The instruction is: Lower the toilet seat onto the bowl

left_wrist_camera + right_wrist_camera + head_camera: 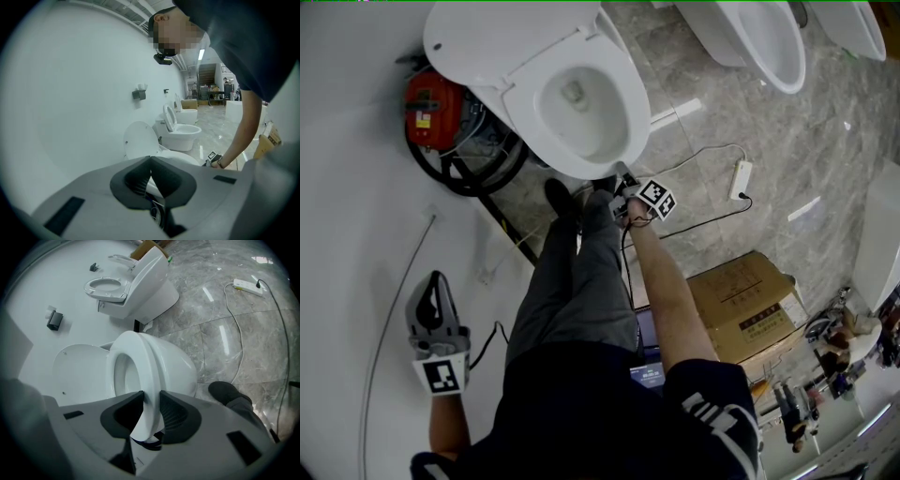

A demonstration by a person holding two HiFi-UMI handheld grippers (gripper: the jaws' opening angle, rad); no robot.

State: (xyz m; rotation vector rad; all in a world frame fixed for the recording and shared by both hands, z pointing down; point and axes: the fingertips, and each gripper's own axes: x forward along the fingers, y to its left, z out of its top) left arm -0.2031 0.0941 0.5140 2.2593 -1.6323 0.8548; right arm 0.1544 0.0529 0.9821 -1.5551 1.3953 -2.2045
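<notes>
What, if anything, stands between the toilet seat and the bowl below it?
Nothing visible does: the right gripper grips the toilet seat at its front edge, and no object shows between it and the bowl.

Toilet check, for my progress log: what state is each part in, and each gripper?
Lid, up.
Seat, down close to the bowl; whether it rests on it is unclear.
Right gripper, shut on the seat's front edge.
Left gripper, shut, empty.
</notes>
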